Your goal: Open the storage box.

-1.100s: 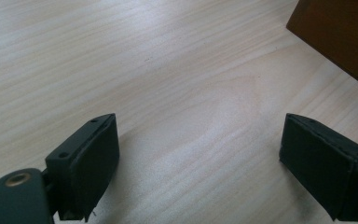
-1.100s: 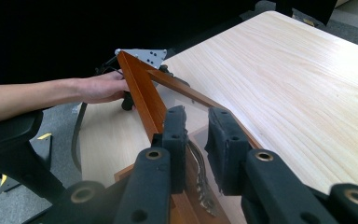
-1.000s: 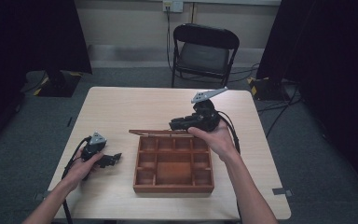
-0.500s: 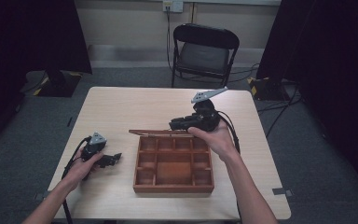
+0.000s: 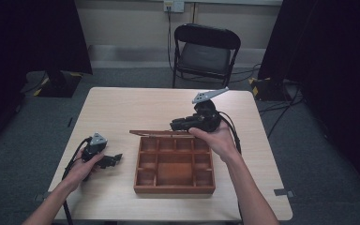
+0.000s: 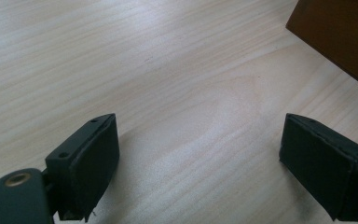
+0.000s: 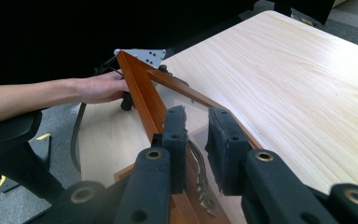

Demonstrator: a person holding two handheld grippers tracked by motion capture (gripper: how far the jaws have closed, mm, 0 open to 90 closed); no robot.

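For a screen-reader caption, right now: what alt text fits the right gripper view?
The right gripper grips the edge of a wooden box's glass-paned lid, held open and upright over a pale wooden table. Beyond it, the person's other hand rests at the table's edge.

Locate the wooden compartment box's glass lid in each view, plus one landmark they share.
High view: lid, thin edge above the box's far rim, held by the right gripper.
Left gripper view: not in it.
Right gripper view: lid, centre, its frame between the jaws.
Shared landmark: the table.
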